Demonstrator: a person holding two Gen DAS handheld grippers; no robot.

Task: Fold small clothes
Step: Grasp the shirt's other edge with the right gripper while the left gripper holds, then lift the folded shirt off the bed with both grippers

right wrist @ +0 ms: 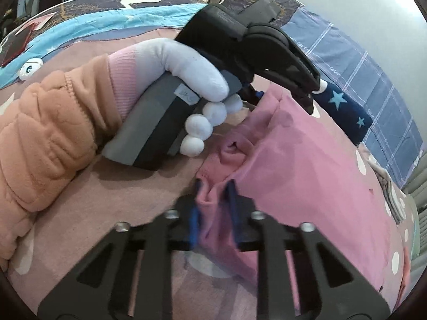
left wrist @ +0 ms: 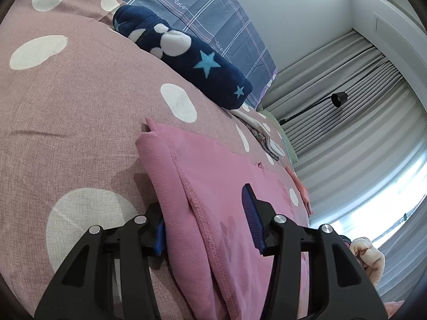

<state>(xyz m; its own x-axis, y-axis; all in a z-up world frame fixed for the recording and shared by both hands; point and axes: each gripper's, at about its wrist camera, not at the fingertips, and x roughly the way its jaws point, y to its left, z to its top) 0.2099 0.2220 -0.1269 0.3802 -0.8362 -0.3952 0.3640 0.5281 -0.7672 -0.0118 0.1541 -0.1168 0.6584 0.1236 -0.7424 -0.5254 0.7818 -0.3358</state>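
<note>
Open dusty-pink polka-dot bedsheet [left wrist: 80, 112] lies left of the folded pink knit garment [left wrist: 213, 176]; beyond it a rolled navy fleece with stars [left wrist: 202, 64] blocks the far side.

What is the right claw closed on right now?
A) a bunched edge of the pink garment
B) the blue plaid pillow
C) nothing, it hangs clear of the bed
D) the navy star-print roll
A: in the right wrist view the right claw has its blue pads pinching a gathered fold of the pink garment, while the navy star-print roll lies apart, farther up the bed.
</note>
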